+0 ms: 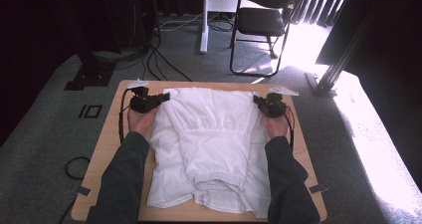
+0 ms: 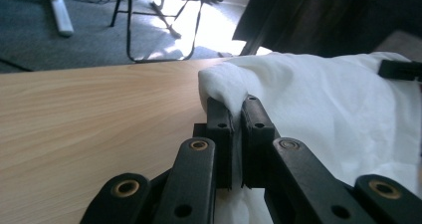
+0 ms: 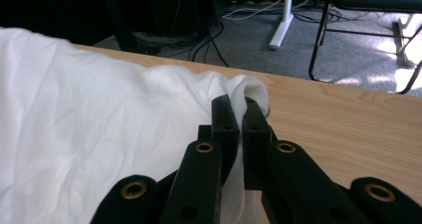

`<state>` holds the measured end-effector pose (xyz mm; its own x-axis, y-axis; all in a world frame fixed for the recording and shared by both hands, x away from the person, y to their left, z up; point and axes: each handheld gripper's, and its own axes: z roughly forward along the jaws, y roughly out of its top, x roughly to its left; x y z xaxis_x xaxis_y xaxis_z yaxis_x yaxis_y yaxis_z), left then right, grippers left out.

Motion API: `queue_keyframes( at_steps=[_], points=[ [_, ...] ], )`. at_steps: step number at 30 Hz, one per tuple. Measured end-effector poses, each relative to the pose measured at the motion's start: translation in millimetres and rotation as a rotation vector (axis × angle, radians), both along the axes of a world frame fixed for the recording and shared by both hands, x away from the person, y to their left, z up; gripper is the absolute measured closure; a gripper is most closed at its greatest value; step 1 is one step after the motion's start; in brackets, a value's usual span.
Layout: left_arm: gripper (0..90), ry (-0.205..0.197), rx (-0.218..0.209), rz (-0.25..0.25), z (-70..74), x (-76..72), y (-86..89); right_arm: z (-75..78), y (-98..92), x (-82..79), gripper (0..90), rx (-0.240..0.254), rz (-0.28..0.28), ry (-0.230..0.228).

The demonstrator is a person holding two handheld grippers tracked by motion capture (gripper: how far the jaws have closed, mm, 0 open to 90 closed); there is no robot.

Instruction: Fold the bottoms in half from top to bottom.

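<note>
A white garment (image 1: pixel 209 144) with an elastic hem lies spread over the wooden table (image 1: pixel 107 154). My left gripper (image 1: pixel 161 98) is shut on the cloth's far left corner, and in the left gripper view a fold of white garment (image 2: pixel 234 84) is pinched between the jaws of the left gripper (image 2: pixel 238 104). My right gripper (image 1: pixel 259 102) is shut on the far right corner; the right gripper view shows a white garment (image 3: pixel 99 124) fold curling over the tips of the right gripper (image 3: pixel 238 104). Both held corners are raised a little off the table.
A black folding chair (image 1: pixel 261 22) and a white stand leg (image 1: pixel 204 20) are on the grey carpet beyond the table. Cables (image 1: pixel 159 59) run across the floor at the back left. A dark metal post (image 1: pixel 343 55) stands at the back right. Bare wood (image 1: pixel 303 144) flanks the cloth.
</note>
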<state>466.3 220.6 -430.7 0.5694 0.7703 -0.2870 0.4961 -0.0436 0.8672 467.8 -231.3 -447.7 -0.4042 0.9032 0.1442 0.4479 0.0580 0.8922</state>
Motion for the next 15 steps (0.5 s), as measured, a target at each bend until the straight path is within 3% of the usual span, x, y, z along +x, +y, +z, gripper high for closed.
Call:
queue_keyframes(
  at_steps=[2,3,4,5,8,9,10,11,13,15],
  points=[
    [86.7,-0.007,0.007,-0.009,2.2,-3.5,-0.5,0.7,-1.4,-5.9,88.1,0.005,0.013,-0.009],
    [86.7,-0.030,0.004,-0.029,6.2,-12.7,-1.1,0.9,-2.3,-9.8,88.1,0.007,0.022,-0.013],
    [86.6,-0.039,0.009,-0.039,7.7,-17.0,-1.5,2.3,-6.7,-26.3,88.1,0.011,0.048,-0.039],
    [86.6,-0.049,0.016,-0.047,9.3,-21.6,-1.5,2.3,-6.7,-26.3,88.1,0.011,0.048,-0.039],
    [86.5,-0.081,0.019,-0.072,12.9,-41.2,0.6,4.4,-15.6,-48.2,88.1,0.032,0.074,-0.072],
    [86.5,-0.081,0.019,-0.072,12.9,-41.2,0.6,4.4,-15.6,-48.2,88.1,0.032,0.074,-0.072],
    [86.5,-0.103,0.008,-0.099,15.6,-58.9,4.7,5.0,-19.6,-56.3,88.1,0.039,0.084,-0.082],
    [86.5,-0.107,0.004,-0.113,16.2,-66.7,6.1,5.5,-30.5,-75.9,88.1,0.069,0.109,-0.103],
    [86.5,-0.110,0.007,-0.140,16.3,-83.1,6.7,4.5,-37.5,-91.6,88.1,0.110,0.138,-0.109],
    [86.4,-0.113,0.024,-0.155,16.2,-91.6,6.5,3.2,-39.5,-99.4,88.1,0.109,0.147,-0.108]
  ],
)
